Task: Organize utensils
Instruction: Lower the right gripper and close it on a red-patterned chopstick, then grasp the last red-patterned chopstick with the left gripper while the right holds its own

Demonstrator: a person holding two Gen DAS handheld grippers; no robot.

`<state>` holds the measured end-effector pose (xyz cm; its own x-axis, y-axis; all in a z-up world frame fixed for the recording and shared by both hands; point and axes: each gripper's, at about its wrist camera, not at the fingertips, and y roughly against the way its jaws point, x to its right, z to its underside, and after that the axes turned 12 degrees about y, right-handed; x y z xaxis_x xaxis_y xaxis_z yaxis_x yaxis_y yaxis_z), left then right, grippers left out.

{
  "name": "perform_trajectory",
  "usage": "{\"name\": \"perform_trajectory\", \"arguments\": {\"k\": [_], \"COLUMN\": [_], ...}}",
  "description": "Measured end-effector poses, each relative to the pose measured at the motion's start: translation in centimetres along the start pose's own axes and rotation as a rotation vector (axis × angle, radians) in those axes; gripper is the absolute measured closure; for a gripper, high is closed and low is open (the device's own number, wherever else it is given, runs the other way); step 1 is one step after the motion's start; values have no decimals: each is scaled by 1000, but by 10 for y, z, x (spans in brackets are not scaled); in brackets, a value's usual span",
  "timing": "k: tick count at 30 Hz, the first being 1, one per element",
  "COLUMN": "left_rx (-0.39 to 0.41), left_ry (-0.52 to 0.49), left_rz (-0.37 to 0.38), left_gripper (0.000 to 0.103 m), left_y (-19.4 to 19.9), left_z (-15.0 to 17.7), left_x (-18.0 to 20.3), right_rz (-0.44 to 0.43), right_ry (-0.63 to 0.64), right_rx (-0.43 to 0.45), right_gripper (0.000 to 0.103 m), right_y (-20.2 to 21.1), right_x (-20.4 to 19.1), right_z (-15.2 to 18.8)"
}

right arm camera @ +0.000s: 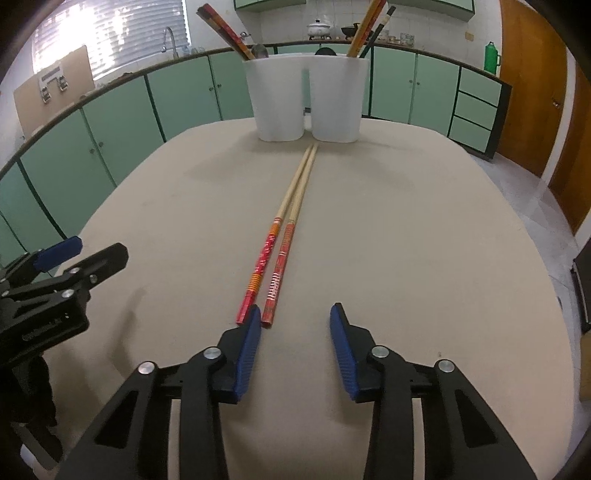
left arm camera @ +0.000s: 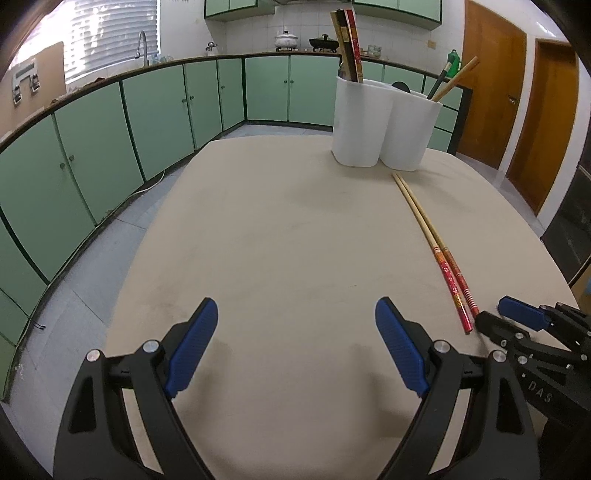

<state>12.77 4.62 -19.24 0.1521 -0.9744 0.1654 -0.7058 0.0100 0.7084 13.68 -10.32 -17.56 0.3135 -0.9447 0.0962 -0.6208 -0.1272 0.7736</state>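
Left blue-padded black gripper (left arm camera: 295, 314) gaped wide, empty; red-handled bamboo chopstick pair (left arm camera: 439, 254) lay off to its right on beige table (left arm camera: 277, 240).
Right blue-padded gripper (right arm camera: 295, 317) half-open, empty, nearer: chopstick butts at its left pad, shafts running straight ahead toward white twin-cup utensil holder (right arm camera: 306, 99).

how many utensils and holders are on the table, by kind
Chopsticks lying on the table: 2
Chopsticks standing in the left compartment: 2
Sticks standing in the right compartment: 2, one light and one dark
White two-compartment holder: 1
Total: 7. Rounded tops of other utensils barely show above the rim; I cannot count them.
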Motion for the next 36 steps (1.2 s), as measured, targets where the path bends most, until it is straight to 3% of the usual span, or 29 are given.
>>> {"name": "perform_trajectory", "arguments": {"k": [5,12,16,20,36], "left_rx": [2,5,3,-1,-70], "left_ry": [1,-3,-4,-15,-51], "left_rz": [8,13,15,19,114], "left_gripper": [18,18,18,18,18], "left_y": [0,1,1,0,-8], "left_z": [-1,0,0,2,23], "left_x": [1,2,4,10,63], "right_rz": [-28,-29,-34,-57,29], "right_ry": [-45,-13,-11,-19,-84], "right_rx": [7,4,1,6,13], "right_gripper": [66,66,86,97,97], "right_y": [5,-1,-3,-3,11], "right_x": [13,1,1,2,50], "right_z": [3,1,-1,0,21]}}
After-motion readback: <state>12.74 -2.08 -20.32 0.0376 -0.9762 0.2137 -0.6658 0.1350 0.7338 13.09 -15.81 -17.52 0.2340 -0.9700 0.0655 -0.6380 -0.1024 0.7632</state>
